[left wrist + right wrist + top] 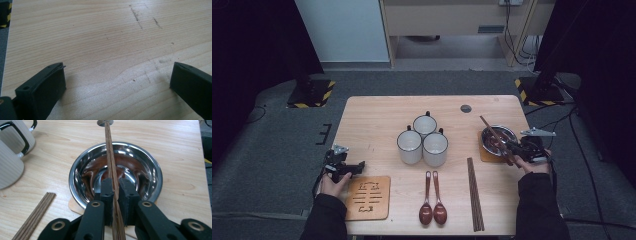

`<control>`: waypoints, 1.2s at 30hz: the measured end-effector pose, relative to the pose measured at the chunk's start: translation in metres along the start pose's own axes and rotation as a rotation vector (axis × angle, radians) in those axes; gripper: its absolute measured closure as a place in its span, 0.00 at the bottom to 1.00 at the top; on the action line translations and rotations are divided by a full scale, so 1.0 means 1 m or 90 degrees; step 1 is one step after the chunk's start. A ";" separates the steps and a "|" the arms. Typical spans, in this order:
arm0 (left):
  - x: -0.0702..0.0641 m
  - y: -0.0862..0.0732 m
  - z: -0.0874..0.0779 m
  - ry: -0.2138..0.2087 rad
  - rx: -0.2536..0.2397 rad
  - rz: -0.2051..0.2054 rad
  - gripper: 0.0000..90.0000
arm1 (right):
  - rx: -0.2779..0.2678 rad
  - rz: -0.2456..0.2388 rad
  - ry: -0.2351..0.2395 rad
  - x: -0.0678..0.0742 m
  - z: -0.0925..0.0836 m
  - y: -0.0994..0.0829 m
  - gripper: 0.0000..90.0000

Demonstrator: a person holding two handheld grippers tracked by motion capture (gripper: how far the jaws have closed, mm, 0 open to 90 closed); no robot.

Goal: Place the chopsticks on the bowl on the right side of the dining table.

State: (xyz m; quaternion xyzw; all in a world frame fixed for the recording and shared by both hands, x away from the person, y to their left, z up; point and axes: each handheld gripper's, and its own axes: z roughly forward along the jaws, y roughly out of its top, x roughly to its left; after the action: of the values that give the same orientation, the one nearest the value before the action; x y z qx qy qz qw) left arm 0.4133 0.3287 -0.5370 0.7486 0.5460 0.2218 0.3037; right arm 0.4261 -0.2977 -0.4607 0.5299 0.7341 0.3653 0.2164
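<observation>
One pair of chopsticks (pixel 111 165) is clamped in the right gripper (pixel 115 195) fingers, long axis running forward over the steel bowl (pixel 150 165), tips past its far rim. Bowl sits on a small mat, directly under the grip. Left gripper (pixel 343 167) idles wide open, holding nothing, well apart on the tabletop (pixel 377 120). Count: three mugs (pixel 409 145), two spoons (pixel 433 200), one more chopstick bundle (pixel 475 195), two mats.

Tongs (pixel 117 82) gape wide over bare table (pixel 105 37).
</observation>
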 end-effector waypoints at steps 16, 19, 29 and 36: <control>0.000 0.000 0.000 0.000 0.000 0.000 0.00 | 0.016 0.017 -0.001 0.002 -0.018 -0.028 0.99; 0.000 0.000 0.000 0.000 0.000 0.000 0.00 | 0.022 0.020 0.000 0.003 -0.018 -0.031 1.00; 0.000 0.000 0.000 0.000 0.000 0.000 0.00 | 0.036 0.009 0.009 0.008 -0.014 -0.033 1.00; 0.000 0.000 0.000 0.000 0.000 0.000 0.00 | 0.043 0.016 0.003 0.005 -0.013 -0.034 1.00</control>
State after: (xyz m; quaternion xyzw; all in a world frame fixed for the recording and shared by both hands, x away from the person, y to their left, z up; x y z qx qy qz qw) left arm 0.4133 0.3287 -0.5370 0.7486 0.5460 0.2217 0.3038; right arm 0.3942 -0.3024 -0.4785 0.5450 0.7400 0.3442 0.1921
